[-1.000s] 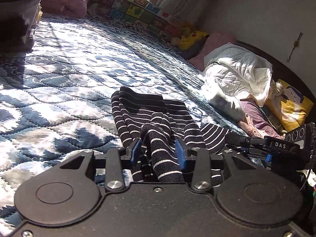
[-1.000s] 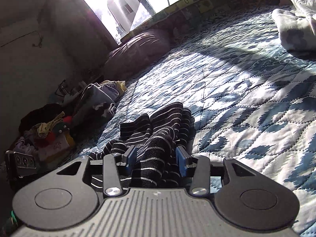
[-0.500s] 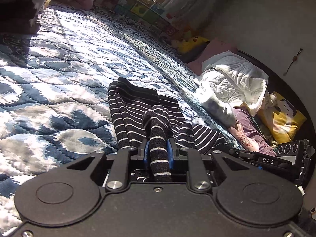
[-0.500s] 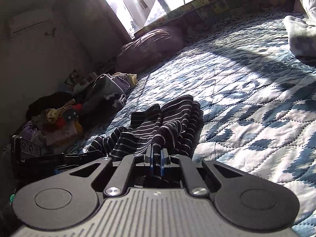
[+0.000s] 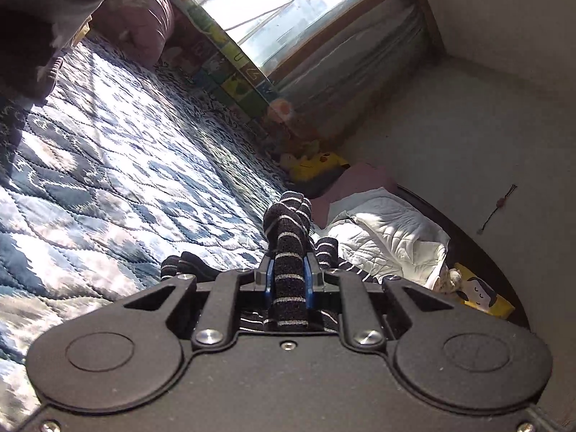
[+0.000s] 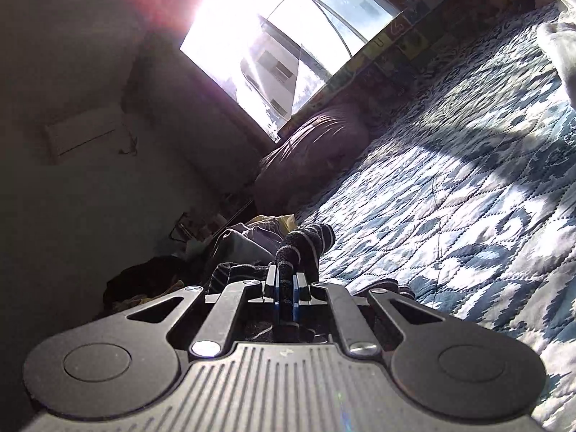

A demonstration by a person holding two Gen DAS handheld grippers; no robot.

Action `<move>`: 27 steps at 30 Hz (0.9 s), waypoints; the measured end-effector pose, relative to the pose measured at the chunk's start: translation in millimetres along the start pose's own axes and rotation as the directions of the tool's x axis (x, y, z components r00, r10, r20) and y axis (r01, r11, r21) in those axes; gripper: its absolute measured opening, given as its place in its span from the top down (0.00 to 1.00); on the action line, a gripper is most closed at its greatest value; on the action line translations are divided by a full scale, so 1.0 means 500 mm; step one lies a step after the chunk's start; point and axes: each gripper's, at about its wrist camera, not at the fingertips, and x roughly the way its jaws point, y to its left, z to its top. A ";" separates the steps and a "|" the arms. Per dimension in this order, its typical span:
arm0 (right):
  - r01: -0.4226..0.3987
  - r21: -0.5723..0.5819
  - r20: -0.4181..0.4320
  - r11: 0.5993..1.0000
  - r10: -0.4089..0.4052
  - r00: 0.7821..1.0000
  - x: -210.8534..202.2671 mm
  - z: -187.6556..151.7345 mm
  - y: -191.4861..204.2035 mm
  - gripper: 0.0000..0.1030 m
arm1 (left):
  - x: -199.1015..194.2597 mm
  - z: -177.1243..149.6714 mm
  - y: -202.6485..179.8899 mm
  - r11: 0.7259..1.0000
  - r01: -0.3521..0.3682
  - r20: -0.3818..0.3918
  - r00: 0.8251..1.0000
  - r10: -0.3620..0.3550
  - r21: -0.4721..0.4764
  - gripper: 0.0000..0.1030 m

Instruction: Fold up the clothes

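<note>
Striped black-and-white knit garment [image 5: 288,280] is pinched in both the left gripper [image 5: 287,280] and the right gripper [image 6: 285,289], each clamped on a bunched edge and tilted up above the quilted bed [image 5: 118,165], probably to spread it for folding.

Most of the striped garment [image 5: 288,237] lies hidden beneath both claw bodies.

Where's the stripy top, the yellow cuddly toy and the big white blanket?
stripy top [image 5: 289,248]: left wrist view, on the bunched fold sticking up between the fingers.
yellow cuddly toy [image 5: 316,165]: left wrist view, on its body by the wall.
white blanket [image 5: 392,237]: left wrist view, on its sunlit quilted middle.
</note>
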 end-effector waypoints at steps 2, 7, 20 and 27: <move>-0.001 0.005 0.003 1.000 0.001 1.000 0.012 0.003 -0.009 0.92 | 0.013 0.008 0.012 1.000 0.001 0.007 1.000 -0.001 -0.009 0.87; 0.068 0.048 -0.046 0.997 -0.066 0.997 0.049 -0.010 -0.052 0.92 | 0.052 0.002 0.046 0.998 -0.060 -0.052 0.997 0.059 -0.010 0.87; 0.242 -0.114 -0.013 0.964 -0.245 0.969 -0.004 -0.009 -0.020 0.74 | 0.034 0.006 0.024 0.958 -0.250 -0.060 0.964 0.260 0.142 0.60; 0.066 -0.434 -0.134 0.898 -0.136 0.982 -0.022 -0.057 0.093 0.75 | 0.013 -0.047 -0.084 0.909 -0.005 -0.151 0.986 0.075 0.417 0.60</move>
